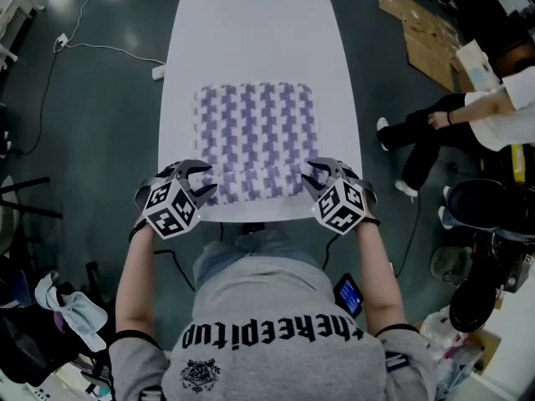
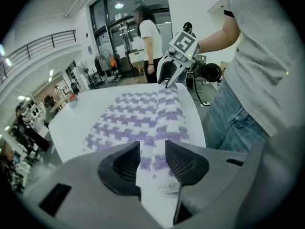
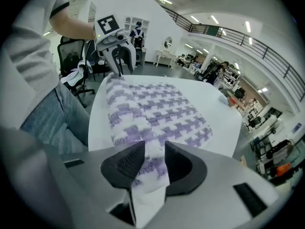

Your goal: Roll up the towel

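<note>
Currently I have the left gripper (image 1: 203, 184) and right gripper (image 1: 314, 178) each pinched partway closed on one end of the purple-and-white towel's (image 1: 255, 132) rolled near edge, at my side of the white table (image 1: 251, 48).

Head view: overhead, facing steeply down, whole width of the tabletop (image 1: 251, 48) in frame.
Left claw view: low, just behind the left claw (image 2: 152, 149), facing along the towel (image 2: 143, 113) toward the right claw (image 2: 170, 80).
Right claw view: mirrored, facing back.
Shared by all: towel, tabletop.
</note>
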The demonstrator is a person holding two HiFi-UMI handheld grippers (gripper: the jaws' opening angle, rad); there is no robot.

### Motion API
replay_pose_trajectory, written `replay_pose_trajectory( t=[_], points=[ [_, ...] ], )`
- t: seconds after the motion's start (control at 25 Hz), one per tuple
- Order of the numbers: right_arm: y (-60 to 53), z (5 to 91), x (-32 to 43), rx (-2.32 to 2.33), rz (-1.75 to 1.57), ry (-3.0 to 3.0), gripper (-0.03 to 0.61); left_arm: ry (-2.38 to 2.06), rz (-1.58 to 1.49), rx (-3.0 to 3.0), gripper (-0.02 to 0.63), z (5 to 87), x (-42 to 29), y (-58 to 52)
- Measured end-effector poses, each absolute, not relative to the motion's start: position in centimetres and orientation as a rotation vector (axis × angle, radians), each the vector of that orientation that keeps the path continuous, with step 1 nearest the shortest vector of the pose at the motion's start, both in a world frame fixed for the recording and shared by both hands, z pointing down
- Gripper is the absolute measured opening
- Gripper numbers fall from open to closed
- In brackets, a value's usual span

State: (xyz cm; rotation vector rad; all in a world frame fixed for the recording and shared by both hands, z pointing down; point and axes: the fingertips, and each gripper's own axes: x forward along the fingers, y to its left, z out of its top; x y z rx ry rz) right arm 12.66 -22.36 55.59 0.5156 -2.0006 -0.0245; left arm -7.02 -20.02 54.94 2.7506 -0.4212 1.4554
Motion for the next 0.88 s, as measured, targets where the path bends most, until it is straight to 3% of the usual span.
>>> replay_pose_trajectory(
  t=[0.16, 0.36, 0.48, 0.76, 0.88],
  points=[
    [-20.0, 53.8, 12.8, 0.539, -0.075, -2.028, 0.119, -0.489, 1.487, 2.831, 0.148, 53.5, -6.7, -16.9],
    [-14.0, 55.9, 12.1, 0.441, -0.139, -1.959, 0.193, -0.443, 1.54, 2.748, 0.244, 56.5, -6.9, -10.3],
    [-13.8, 57.7, 12.0, 0.411, -0.165, -1.903, 0.215, -0.473, 1.587, 2.709, 0.261, 58.1, -7.6, -10.4],
    [-16.4, 58.6, 12.5, 0.457, -0.174, -1.867, 0.215, -0.512, 1.769, 2.667, 0.258, 59.1, -8.1, -14.1],
    [-16.3, 58.1, 13.0, 0.458, -0.182, -1.864, 0.185, -0.496, 1.782, 2.676, 0.197, 58.6, -7.8, -14.1]
  ],
)
